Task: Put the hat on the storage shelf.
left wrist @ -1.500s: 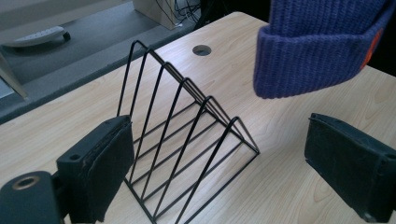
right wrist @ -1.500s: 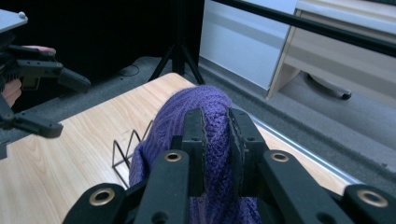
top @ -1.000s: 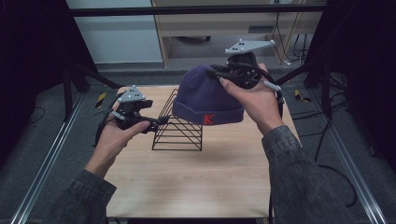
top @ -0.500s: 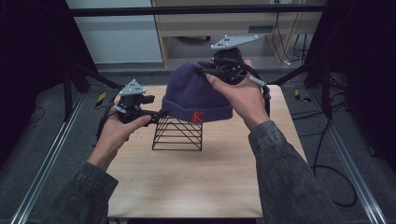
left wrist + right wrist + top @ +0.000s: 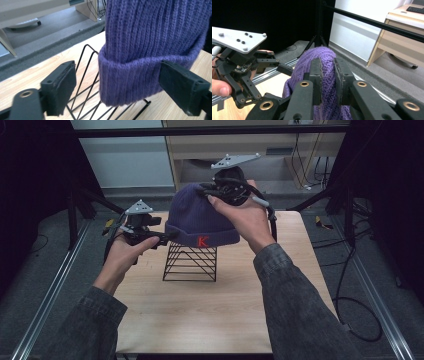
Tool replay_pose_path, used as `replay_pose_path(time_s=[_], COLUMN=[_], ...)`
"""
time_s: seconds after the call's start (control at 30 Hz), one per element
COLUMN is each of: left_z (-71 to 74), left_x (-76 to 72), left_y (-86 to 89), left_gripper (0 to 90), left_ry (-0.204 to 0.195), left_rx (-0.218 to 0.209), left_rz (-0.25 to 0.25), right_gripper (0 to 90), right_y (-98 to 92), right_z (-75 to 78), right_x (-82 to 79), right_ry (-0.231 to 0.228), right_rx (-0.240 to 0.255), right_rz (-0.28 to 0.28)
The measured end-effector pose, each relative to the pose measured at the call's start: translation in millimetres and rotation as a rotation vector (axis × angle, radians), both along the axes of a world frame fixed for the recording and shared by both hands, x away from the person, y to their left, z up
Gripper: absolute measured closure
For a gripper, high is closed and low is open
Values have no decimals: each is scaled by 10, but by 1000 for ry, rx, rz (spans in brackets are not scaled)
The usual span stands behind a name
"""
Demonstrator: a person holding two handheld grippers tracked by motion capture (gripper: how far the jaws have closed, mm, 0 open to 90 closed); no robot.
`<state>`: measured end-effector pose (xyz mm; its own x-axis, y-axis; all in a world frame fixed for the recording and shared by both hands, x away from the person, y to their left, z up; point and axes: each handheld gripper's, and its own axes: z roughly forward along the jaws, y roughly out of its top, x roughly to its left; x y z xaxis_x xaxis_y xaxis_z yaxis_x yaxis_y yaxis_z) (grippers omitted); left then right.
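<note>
I am watching the purple ribbed knit beanie with the red K on its cuff [image 5: 200, 220] travelling leftward across the tabletop [image 5: 210, 305]; a second ago it was hanging off to the right of the black wire rack [image 5: 190, 262], and now it is sitting directly above that rack, its cuff just over the top wires. I am reading that as the draping step nearly lined up: the hat is centred and what is left is lowering it on.

Nearest to me, my left gripper [image 5: 167, 236] is reaching in level from the left at cuff height. Its jaws have just been opening again after a brief squeeze, and in the left gripper view the folded cuff [image 5: 127, 80] is lying between the spread pads [image 5: 61, 87] without being pressed, so that gripper is released, only bracketing the hem.

Farther back, my right gripper [image 5: 210, 194] is coming in over the crown with the wrist bent down, forearm angling up from the lower right. In the right gripper view its pads [image 5: 315, 75] are clenched on a pinch of the knit at the top, carrying the beanie's whole weight.
</note>
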<state>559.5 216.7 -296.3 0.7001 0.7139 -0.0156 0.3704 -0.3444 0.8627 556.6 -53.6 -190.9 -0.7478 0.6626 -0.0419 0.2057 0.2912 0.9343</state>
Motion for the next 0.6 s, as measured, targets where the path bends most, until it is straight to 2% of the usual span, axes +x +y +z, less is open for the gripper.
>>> replay_pose_path(time_s=[0.1,0.2,0.23,0.33,0.5,0.6], left_z=[-49,-117,-126,-127,-100,-63], left_x=[60,102,105,97,56,11], left_y=[15,38,40,36,23,29], left_gripper=[124,181,201,338,622,679], left_ry=[6,43,53,68,47,27], left_rx=[-2,-48,-43,-32,-11,-5], left_rz=[9,-2,-7,-21,-6,2], right_gripper=[781,781,781,781,781,780], right_y=[71,137,162,207,231,201], right_z=[-38,-36,-32,-20,-3,4], right_x=[36,56,61,69,55,51], right_ry=[12,12,10,8,1,0], right_rx=[-12,-9,-7,-6,-5,-11], right_rz=[2,8,13,19,17,8])
